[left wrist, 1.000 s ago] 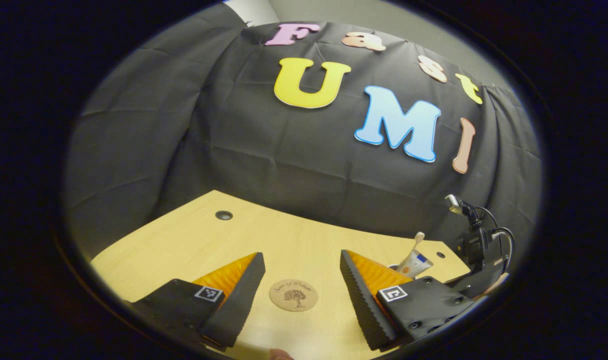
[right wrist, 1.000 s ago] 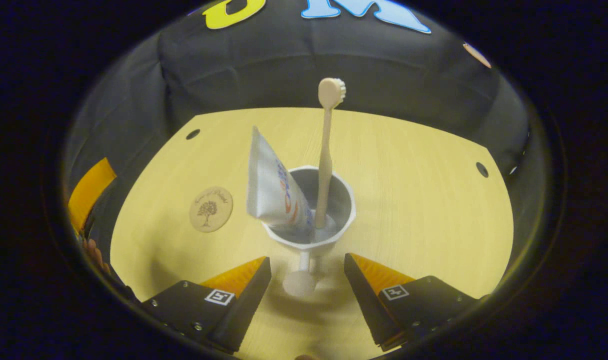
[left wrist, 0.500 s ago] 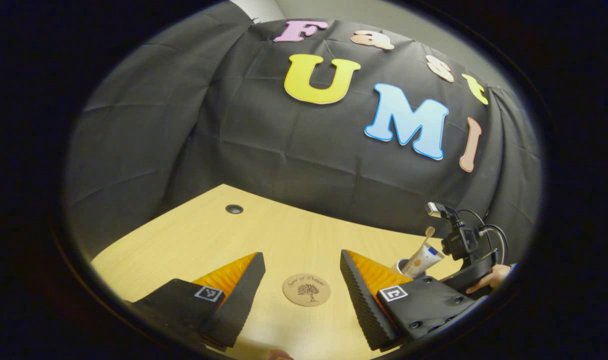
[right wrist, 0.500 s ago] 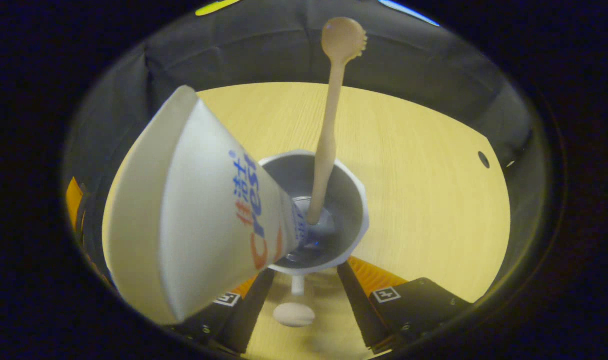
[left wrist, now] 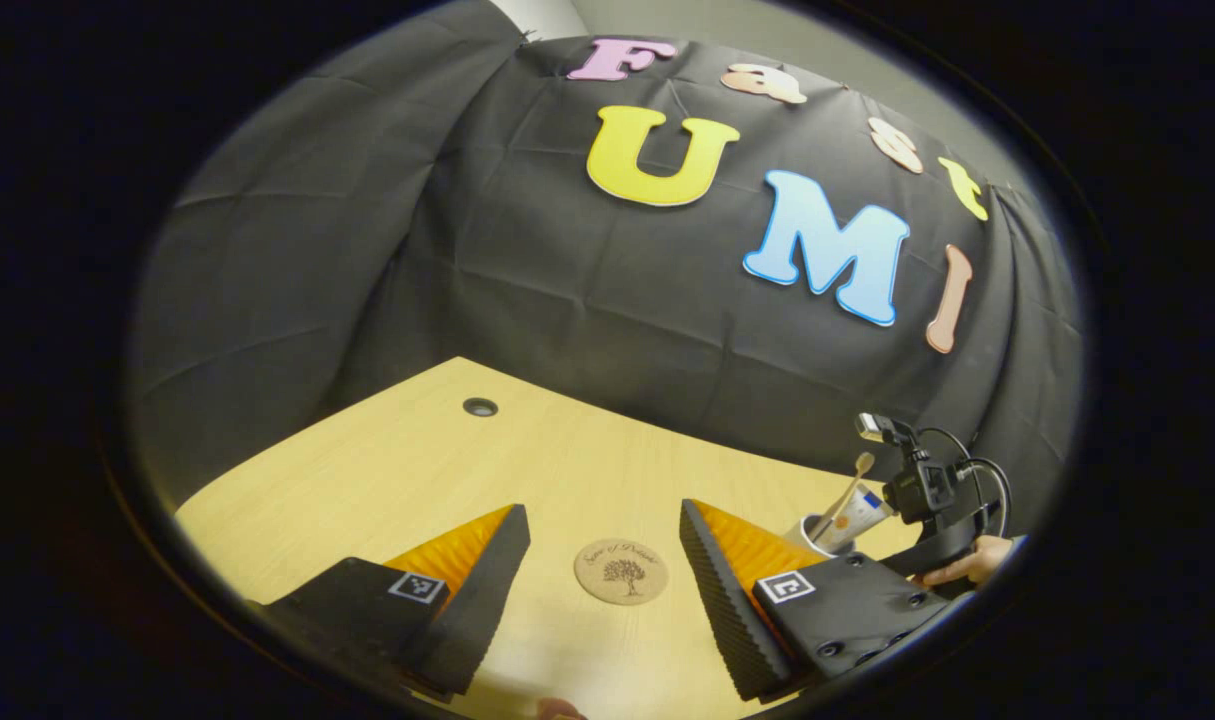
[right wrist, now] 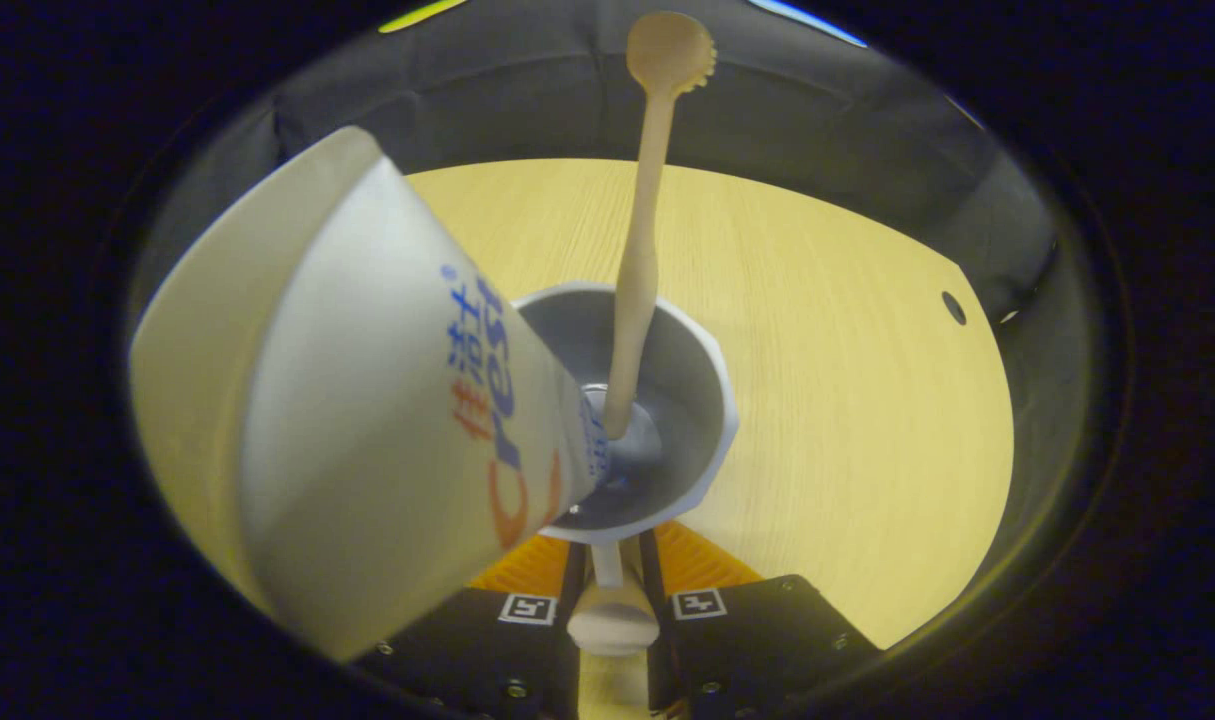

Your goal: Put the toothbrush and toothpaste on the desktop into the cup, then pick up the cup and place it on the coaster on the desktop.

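A white cup point(right wrist: 667, 420) on a thin stem stands on the desk and holds a beige toothbrush point(right wrist: 639, 250), upright, and a white toothpaste tube point(right wrist: 367, 400) leaning left toward the camera. My right gripper point(right wrist: 612, 590) is shut on the cup's stem, just above its round foot point(right wrist: 612, 628). In the left gripper view the same cup point(left wrist: 812, 540) sits at the right with the toothbrush point(left wrist: 847, 490) and the tube point(left wrist: 862, 508) in it. My left gripper point(left wrist: 605, 560) hovers open over the desk, and the round cork coaster point(left wrist: 621, 571) lies between its fingers' lines, farther off.
The pale wooden desk point(left wrist: 417, 480) has a round cable hole point(left wrist: 480, 407) at the back left and another hole point(right wrist: 954, 307) at the right. A hand point(left wrist: 957, 568) holds the right gripper's handle and camera mount point(left wrist: 922, 490) at the desk's right side.
My right gripper moved in on the cup and its fingers closed from wide apart onto the stem. The left gripper drifted a little; the coaster stayed between its fingers.
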